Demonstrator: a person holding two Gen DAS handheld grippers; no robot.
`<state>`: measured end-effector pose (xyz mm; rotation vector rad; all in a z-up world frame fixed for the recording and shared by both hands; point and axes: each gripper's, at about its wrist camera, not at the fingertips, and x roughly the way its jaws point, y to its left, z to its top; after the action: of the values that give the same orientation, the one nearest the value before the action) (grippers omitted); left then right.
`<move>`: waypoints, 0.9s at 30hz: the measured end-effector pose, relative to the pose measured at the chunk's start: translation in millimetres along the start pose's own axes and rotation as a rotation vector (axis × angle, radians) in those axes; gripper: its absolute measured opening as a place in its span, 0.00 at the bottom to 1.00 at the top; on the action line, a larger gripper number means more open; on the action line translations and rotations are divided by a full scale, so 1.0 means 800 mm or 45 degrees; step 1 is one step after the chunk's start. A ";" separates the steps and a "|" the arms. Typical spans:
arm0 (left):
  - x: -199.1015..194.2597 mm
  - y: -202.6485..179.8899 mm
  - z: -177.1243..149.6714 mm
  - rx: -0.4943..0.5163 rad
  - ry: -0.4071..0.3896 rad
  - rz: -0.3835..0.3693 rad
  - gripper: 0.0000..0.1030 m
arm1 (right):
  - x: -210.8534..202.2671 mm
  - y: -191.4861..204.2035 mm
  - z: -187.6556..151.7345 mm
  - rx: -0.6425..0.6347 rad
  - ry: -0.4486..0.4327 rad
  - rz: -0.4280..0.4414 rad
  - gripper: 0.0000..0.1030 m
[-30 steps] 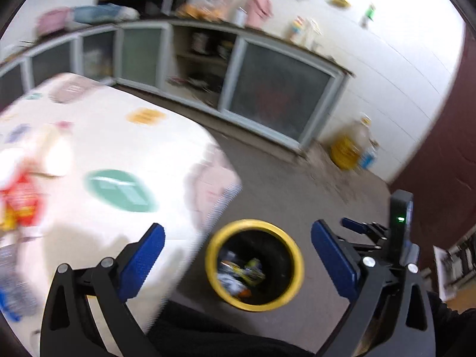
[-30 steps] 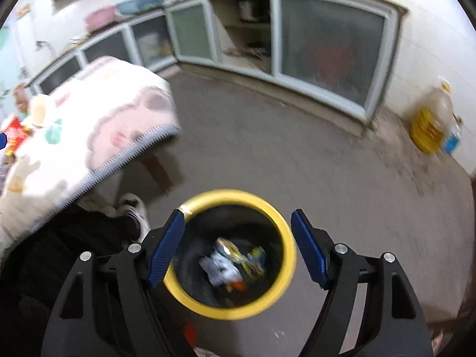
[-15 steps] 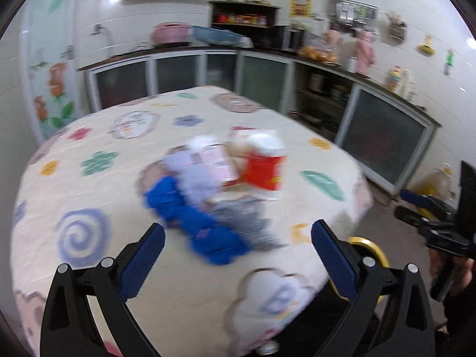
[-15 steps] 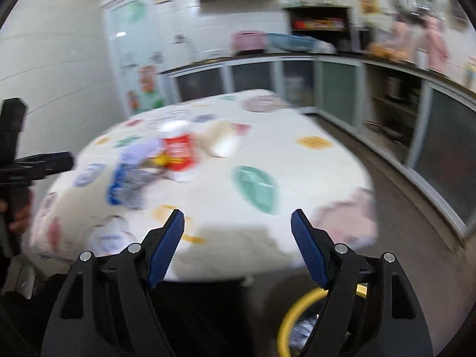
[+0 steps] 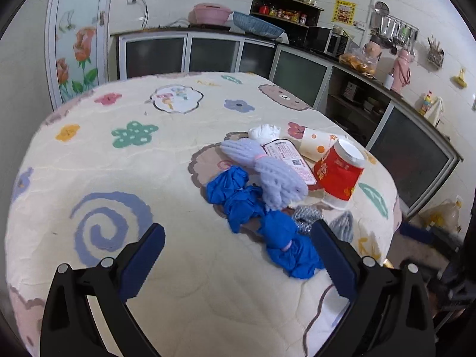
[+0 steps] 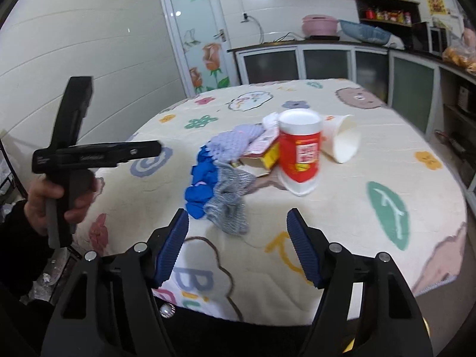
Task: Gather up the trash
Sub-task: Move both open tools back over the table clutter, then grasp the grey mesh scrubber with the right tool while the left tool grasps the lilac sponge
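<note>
A pile of trash lies on the round table with the patterned cloth [image 5: 119, 178]: crumpled blue plastic [image 5: 267, 226], a lilac knobbly glove [image 5: 267, 169], a grey mesh scrap [image 6: 229, 196], a red-and-white tub [image 5: 339, 169], a tipped white paper cup [image 6: 342, 139] and a pink wrapper [image 5: 291, 160]. My left gripper [image 5: 238, 261] is open and empty, just short of the blue plastic. My right gripper [image 6: 238, 247] is open and empty, near the grey scrap at the table's edge. The left gripper also shows in the right wrist view [image 6: 98, 151].
Kitchen cabinets [image 5: 208, 53] and a counter with bowls and jars run along the back and right walls. A floral glass door [image 6: 202, 35] stands at the back left. A yellow oil jug [image 5: 443, 217] sits on the floor to the right.
Both grippers have swung up from over the yellow-rimmed bin on the floor to face the table and its trash pile, and have come closer to it. Both stay open and empty.
</note>
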<state>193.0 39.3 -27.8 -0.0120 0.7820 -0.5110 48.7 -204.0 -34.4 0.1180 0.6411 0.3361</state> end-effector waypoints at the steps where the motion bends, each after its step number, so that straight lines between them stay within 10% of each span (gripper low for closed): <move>1: 0.003 -0.002 0.002 -0.005 -0.007 -0.021 0.92 | 0.007 0.003 0.003 0.004 0.011 0.016 0.61; 22: 0.112 -0.059 0.068 0.102 0.139 -0.110 0.92 | 0.084 0.001 0.014 0.036 0.158 0.082 0.51; 27: 0.121 -0.053 0.072 0.075 0.169 -0.129 0.76 | 0.093 -0.004 0.016 0.075 0.195 0.123 0.44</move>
<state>271.2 -51.1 -42.9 0.0371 0.8993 -0.6357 113.2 -181.9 -67.2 0.1812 0.7989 0.4221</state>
